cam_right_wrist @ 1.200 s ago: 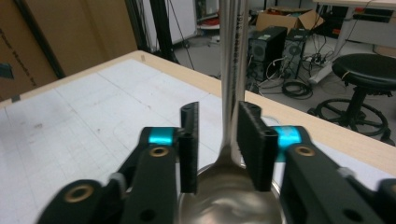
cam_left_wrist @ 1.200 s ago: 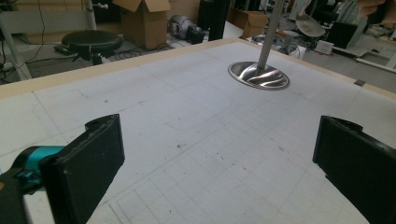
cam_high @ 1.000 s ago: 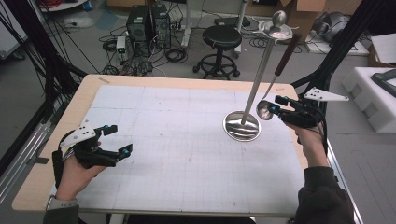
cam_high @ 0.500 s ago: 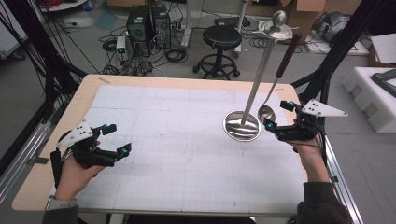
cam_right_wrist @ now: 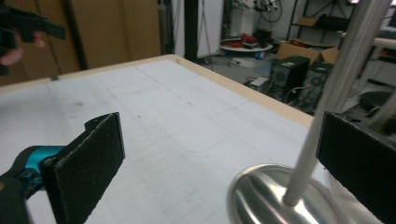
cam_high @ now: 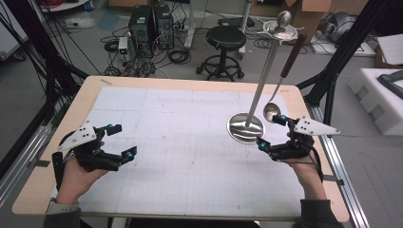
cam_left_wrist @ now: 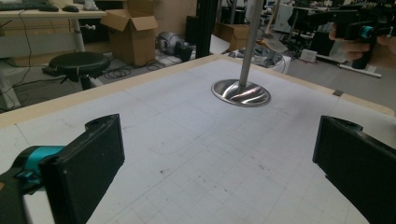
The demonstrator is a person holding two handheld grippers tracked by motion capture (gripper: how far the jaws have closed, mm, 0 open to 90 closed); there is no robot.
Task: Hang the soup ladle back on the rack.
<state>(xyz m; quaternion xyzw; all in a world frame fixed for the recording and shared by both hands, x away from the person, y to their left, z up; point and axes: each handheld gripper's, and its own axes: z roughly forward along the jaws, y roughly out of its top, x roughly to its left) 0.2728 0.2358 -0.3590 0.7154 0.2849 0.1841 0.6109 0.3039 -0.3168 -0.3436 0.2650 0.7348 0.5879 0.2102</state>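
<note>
The steel stand (cam_high: 245, 127) sits right of centre, its pole rising to the frame's top; a ladle (cam_high: 272, 111) hangs just beside it. Your right gripper (cam_high: 271, 133), jaws apart, sits beside the base; your left gripper (cam_high: 119, 141), lower left, is likewise spread.

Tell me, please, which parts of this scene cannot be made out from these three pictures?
- Ladle: in the high view, whether its bowl touches the right gripper or just hangs beside it; the overlap is too small to tell.
- Stand: its top is cut off by the upper edge in the left gripper view.
- Right gripper view: the ladle is hidden behind the black jaw at the right.
</note>
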